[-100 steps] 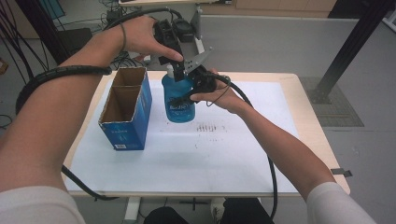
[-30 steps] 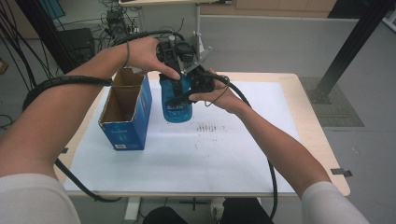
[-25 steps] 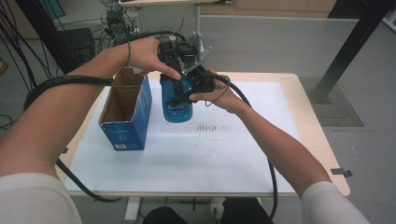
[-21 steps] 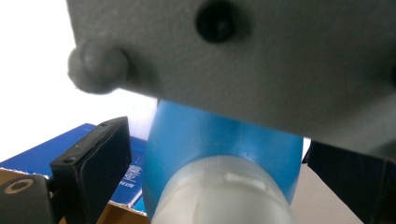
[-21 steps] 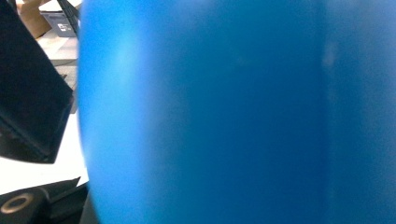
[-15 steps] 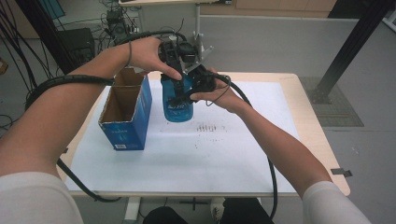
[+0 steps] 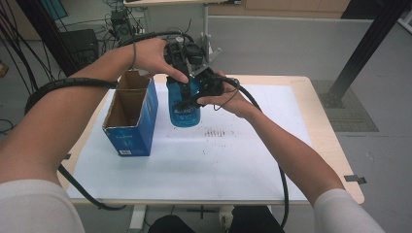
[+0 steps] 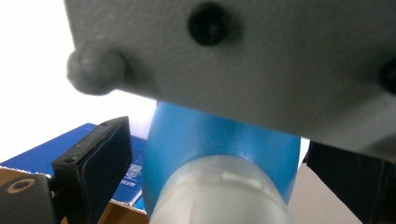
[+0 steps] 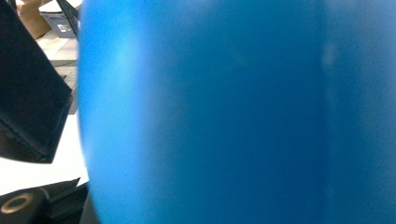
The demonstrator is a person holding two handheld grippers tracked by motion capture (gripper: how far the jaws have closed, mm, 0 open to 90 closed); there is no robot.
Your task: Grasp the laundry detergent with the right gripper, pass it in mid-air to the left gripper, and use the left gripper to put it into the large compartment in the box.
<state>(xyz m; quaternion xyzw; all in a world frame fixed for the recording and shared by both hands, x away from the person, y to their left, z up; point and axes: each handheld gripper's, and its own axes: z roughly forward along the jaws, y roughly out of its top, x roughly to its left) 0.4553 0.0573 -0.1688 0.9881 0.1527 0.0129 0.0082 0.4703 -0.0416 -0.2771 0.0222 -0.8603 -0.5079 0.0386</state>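
The blue bottle (image 7: 183, 103) stands upright, neck up. My right gripper (image 7: 192, 94) clamps its side; my left gripper's (image 7: 182, 73) jaws straddle the neck (image 8: 219, 196), not visibly touching.

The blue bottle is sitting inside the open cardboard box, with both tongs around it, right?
Not quite. The blue bottle is outside the open cardboard box, beside it over the white mat, as the high view shows. The rest holds: the left tongs are at its top and the right tongs at its side.
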